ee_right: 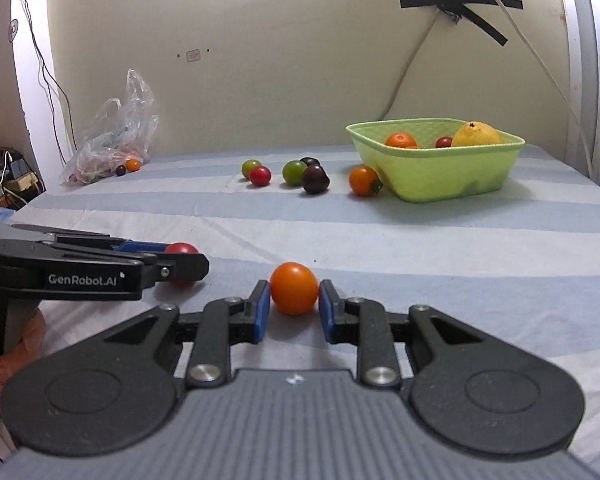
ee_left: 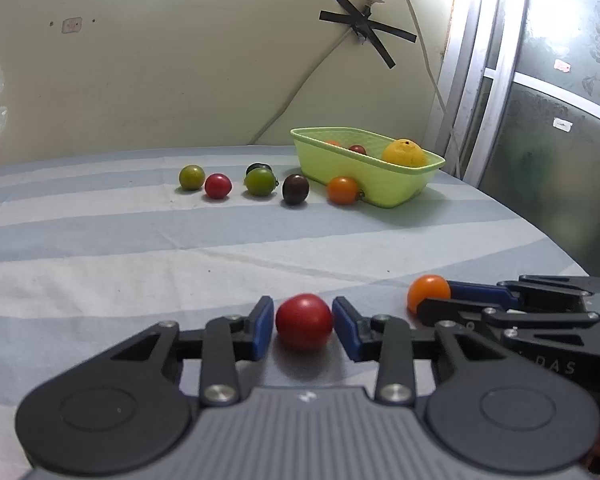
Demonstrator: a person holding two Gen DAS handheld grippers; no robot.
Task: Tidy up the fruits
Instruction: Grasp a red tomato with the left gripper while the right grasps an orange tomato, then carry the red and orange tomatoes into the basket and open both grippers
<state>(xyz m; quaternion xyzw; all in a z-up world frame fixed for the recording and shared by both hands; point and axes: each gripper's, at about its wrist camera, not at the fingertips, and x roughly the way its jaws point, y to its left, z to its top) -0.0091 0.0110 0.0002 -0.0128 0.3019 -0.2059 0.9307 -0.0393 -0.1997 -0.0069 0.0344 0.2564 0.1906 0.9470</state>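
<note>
Bright even light; window glare upper right; fisheye edges bent; near foreground soft.

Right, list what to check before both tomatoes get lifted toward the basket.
1. Red tomato centred between the left gripper fingers: ok.
2. Left fingers pressing it: not ok, a thin gap shows on one side.
3. Orange tomato touched on both sides by the right gripper fingers: ok.
4. Tomatoes off the striped sheet: not ok, both rest on it.
5. Room in the green basket: ok, only a few fruits inside.
6. Basket's near wall free: not ok, a loose tomato rests against it.
</note>
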